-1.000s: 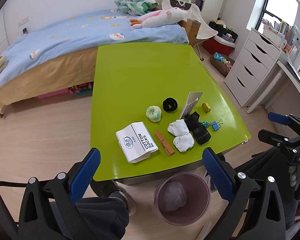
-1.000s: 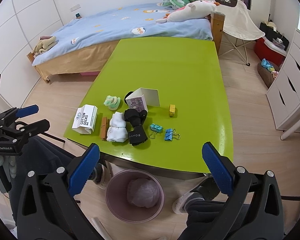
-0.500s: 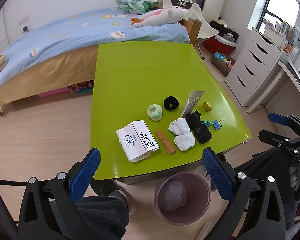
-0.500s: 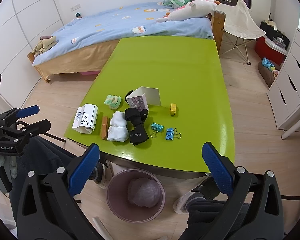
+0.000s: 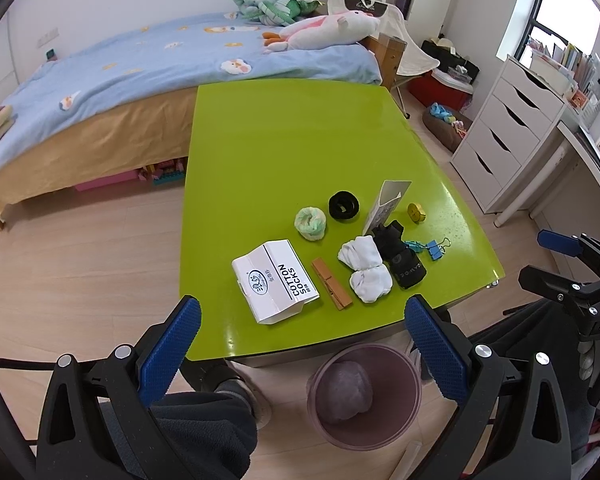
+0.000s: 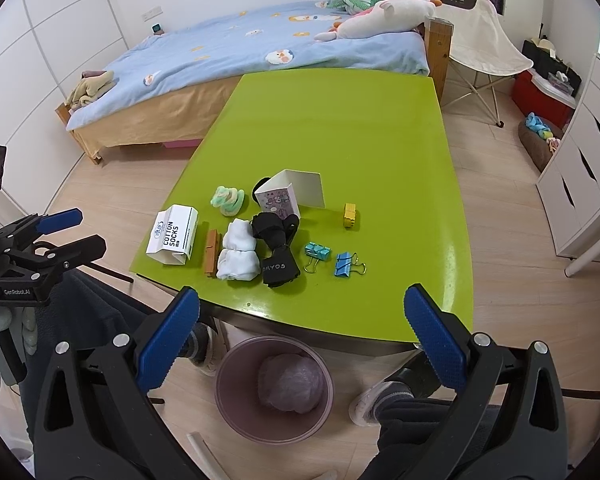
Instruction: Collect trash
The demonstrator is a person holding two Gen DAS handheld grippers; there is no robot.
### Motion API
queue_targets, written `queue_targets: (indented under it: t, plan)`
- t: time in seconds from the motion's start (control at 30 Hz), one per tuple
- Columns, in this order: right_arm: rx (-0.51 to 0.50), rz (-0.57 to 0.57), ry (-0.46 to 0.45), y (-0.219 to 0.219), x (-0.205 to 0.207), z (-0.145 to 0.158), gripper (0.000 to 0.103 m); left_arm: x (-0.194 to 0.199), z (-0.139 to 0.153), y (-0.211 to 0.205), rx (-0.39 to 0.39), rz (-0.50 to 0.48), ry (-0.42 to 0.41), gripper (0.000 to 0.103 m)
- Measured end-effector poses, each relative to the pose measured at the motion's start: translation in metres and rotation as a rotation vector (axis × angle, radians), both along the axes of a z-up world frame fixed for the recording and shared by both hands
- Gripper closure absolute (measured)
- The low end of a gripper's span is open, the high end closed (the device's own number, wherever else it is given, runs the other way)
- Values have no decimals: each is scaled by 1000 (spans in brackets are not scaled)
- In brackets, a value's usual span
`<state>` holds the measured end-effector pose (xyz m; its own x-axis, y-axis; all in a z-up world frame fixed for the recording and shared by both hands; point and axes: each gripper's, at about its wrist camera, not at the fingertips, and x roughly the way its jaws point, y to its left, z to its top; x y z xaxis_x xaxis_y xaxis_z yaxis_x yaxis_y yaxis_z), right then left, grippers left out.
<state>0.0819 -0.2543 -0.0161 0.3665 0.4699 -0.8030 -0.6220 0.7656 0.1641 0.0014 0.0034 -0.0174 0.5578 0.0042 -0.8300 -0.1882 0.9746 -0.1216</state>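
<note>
Near the front edge of the glossy lime-green table (image 5: 284,140) lies the likeliest trash, a flattened white "COTTON SOCKS" cardboard box (image 5: 275,281), with the lined mauve plastic bin (image 5: 366,396) below on the floor. Both the left gripper (image 5: 300,344) and right gripper (image 6: 300,332) hang wide open and empty, so approach low and pinch the box across its narrow, raised edge.

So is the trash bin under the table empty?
Not empty. The trash bin on the floor by the green table already holds one crumpled, pale plastic-looking wad; the rest of its inside looks bare.
</note>
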Motion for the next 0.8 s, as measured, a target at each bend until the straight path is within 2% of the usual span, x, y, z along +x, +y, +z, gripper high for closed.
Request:
queue_targets:
  t: [0.5,0.67,0.8]
  plan:
    - [-5,5,24,0,1,-6,3,27,-16,15,-38,17,65,5]
    - [-7,7,27,1,1,-6,3,47,-31,27,-71,41,124,5]
    - [-8,7,27,1,1,-6,3,64,-49,36,-109,63,203,5]
